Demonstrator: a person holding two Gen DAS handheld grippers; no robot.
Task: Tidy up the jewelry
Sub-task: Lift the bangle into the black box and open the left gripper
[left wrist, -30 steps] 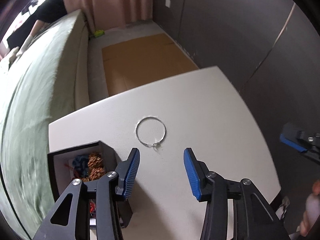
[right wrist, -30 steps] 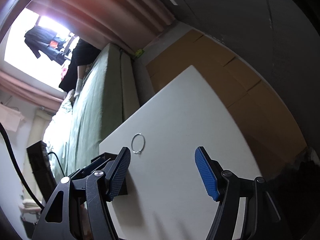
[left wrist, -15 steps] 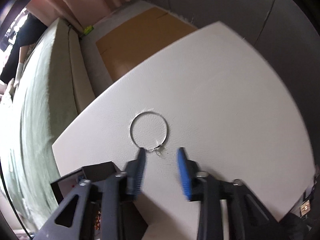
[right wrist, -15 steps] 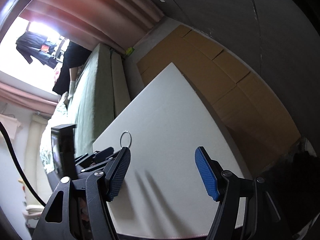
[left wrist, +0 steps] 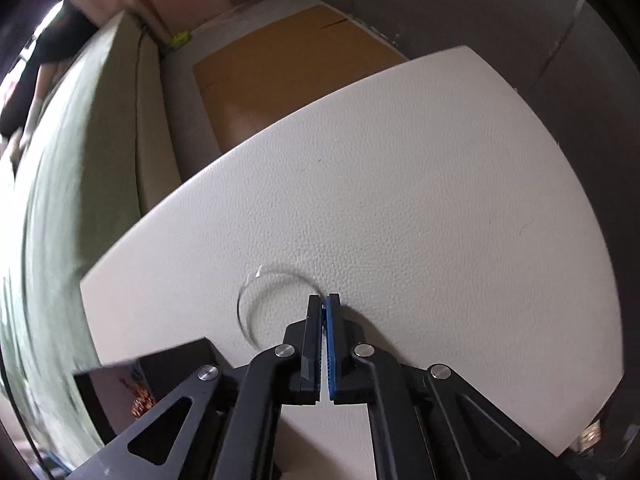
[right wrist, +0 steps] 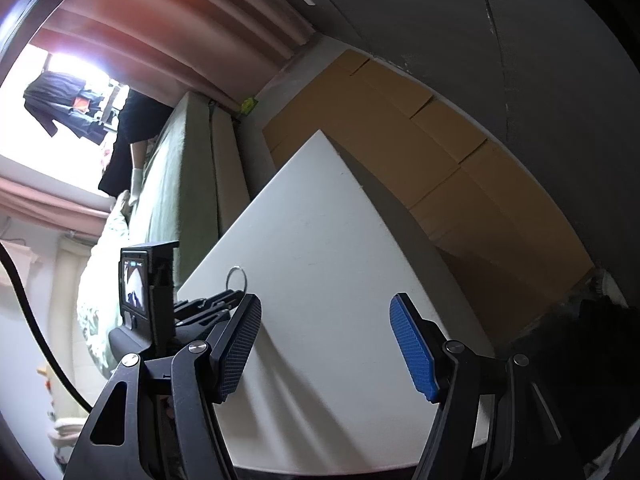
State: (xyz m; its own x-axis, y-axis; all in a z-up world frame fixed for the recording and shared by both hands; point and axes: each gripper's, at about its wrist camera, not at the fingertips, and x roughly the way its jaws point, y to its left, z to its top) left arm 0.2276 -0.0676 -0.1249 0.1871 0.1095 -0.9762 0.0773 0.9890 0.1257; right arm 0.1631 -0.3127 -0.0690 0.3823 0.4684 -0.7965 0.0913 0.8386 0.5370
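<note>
A thin silver hoop (left wrist: 256, 280) lies on the white table (left wrist: 400, 200). My left gripper (left wrist: 323, 300) is shut with its tips on the hoop's right edge, and the wire runs in between the blue pads. The hoop also shows in the right wrist view (right wrist: 237, 276), just beyond the left gripper (right wrist: 228, 294). My right gripper (right wrist: 326, 344) is open and empty above the table's near side. A black jewelry box (left wrist: 132, 388) with copper-coloured pieces inside stands at the table's left front corner.
A green sofa (left wrist: 60, 200) runs along the table's left side. Flat cardboard (left wrist: 288, 64) lies on the floor beyond the table. A dark wall (left wrist: 480, 8) stands at the far right. A person in black (right wrist: 132, 144) stands by the sofa.
My left gripper has come down to the table and closed its fingers on the hoop's edge. The right gripper has stayed open and shifted only slightly.
</note>
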